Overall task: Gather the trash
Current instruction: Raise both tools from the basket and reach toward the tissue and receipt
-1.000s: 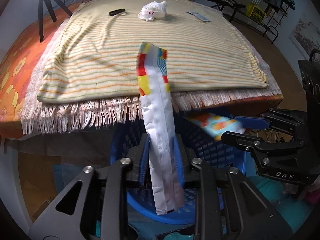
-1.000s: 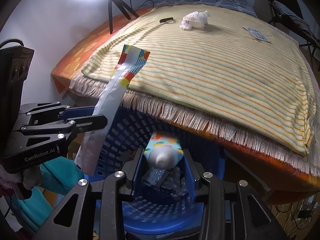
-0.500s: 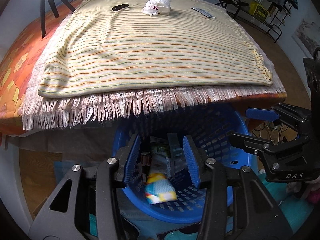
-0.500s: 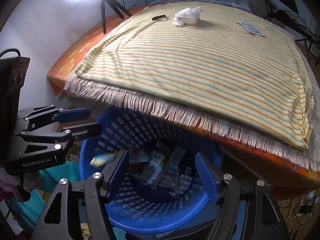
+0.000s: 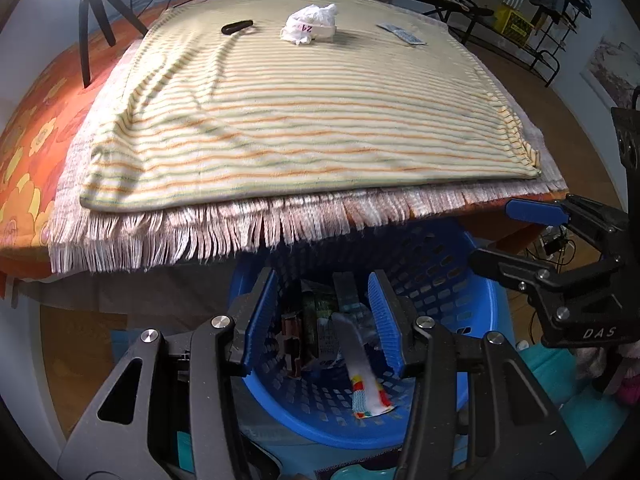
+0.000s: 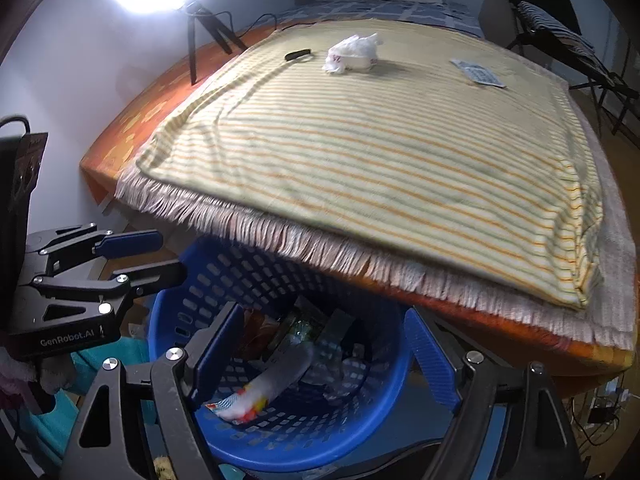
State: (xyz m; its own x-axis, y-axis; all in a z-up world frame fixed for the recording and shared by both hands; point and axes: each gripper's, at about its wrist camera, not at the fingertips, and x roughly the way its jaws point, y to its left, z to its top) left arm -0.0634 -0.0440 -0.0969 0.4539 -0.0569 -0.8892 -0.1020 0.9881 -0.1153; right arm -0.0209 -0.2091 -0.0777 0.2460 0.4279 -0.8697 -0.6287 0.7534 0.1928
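Bedside floor, blue basket under fringe: left gripper and right gripper above, jaws opening, pinching nothing. Inside, dropped wrapper. Farther off on striped blanket, crumpled white bag: likely light, soft, best pinched at a raised fold.

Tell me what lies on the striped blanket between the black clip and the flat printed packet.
In both wrist views a crumpled white plastic bag lies between the small black clip and the flat printed packet on the striped blanket.
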